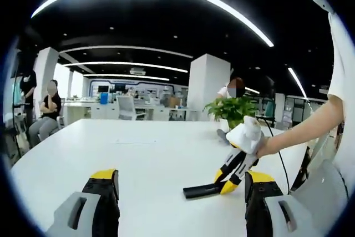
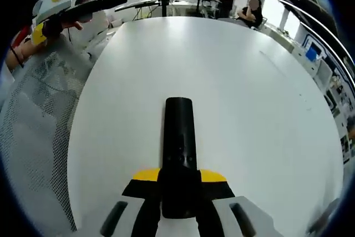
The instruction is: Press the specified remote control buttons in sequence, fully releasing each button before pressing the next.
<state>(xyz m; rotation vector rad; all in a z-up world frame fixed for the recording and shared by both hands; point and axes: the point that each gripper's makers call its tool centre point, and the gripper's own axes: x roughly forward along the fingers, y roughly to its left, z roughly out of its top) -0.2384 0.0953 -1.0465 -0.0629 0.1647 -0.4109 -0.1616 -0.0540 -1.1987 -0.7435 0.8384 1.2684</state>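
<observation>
The right tool [image 2: 178,184] is closed on the near end of the black remote control [image 2: 178,137], which extends up the centre of the right gripper view over the white tabletop [image 2: 249,109]. The left tool [image 1: 180,192] stands wide open, holding nothing, at lower frame. In the left gripper view the remote control [image 1: 202,191] lies at lower right, clamped by the right tool [image 1: 227,184].

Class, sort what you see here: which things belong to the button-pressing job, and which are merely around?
Belongs to the job:
- black remote control, lying on the white table
- right gripper, jaws either side of the remote
- left gripper, open, held off to the side

Merely around:
- potted plant
- mesh office chair
- seated people in the background
</observation>
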